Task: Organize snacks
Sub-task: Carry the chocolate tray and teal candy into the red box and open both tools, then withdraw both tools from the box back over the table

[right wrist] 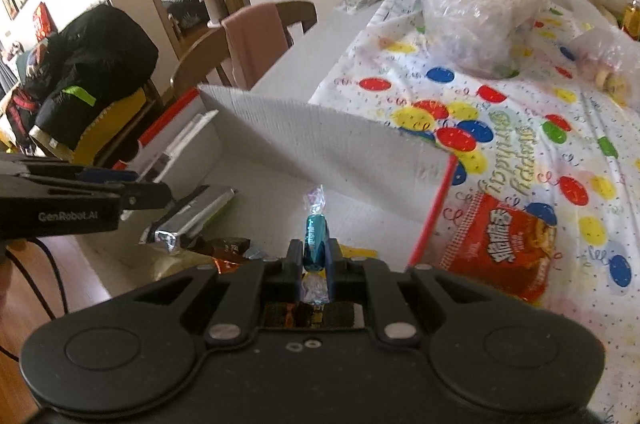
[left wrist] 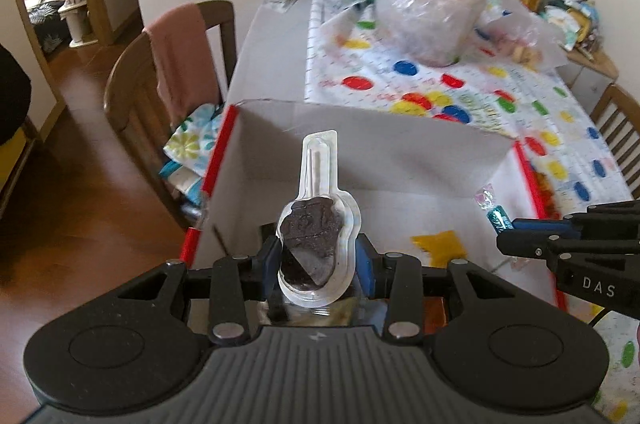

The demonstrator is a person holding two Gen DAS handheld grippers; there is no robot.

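**Both claws loaded, box directly below**

The blister-packed chocolate lollipop [left wrist: 316,224] stands with its long axis pointing straight ahead, stick end forward, over the white cardboard box [left wrist: 400,152] on the counter [left wrist: 272,36]. Your left claw [left wrist: 318,258] is clamped on its wide end. Your right claw [right wrist: 314,256] pinches a blue twist-wrapped candy [right wrist: 314,236], also lengthwise, above the box floor where foil bars [right wrist: 192,212] lie. Both loads likely only need lowering; the right sits nearer the box's right wall.
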